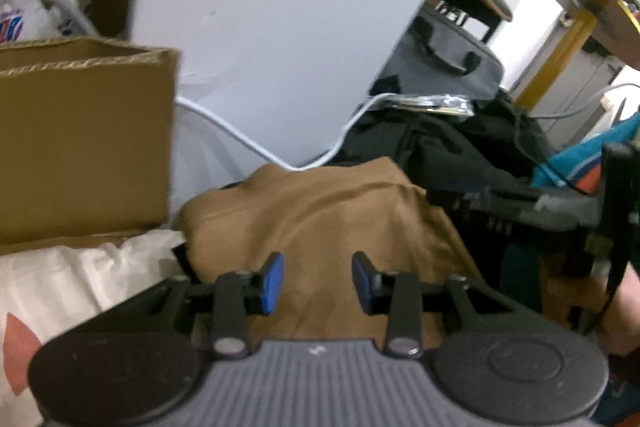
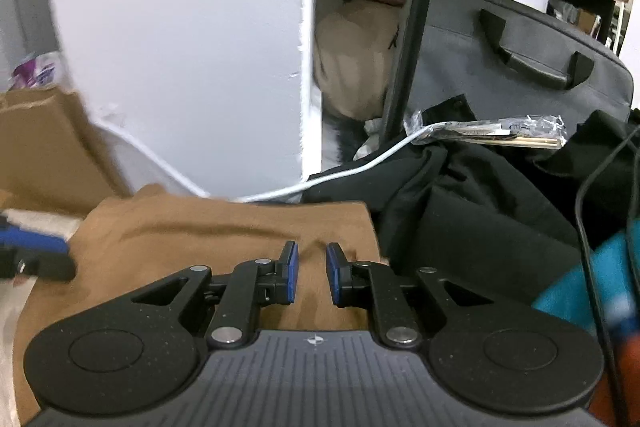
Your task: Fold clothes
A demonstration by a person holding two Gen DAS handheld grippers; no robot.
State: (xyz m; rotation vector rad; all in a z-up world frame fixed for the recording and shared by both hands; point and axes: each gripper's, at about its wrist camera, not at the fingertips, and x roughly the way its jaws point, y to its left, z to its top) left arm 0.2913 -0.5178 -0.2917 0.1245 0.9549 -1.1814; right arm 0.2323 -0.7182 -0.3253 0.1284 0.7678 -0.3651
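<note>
The brown garment lies bunched between a cardboard box and black clothing. Both tools hover over it released, the left tool wider than the right tool, seemingly positioned to pinch its edge for a fold.

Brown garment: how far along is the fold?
Done: the brown garment already lies as a compact bundle with a straight right edge, beside the black clothing. In hand: nothing; the left gripper and right gripper hover open above it. Left: any last fold; the black clothing looks unfolded.
</note>
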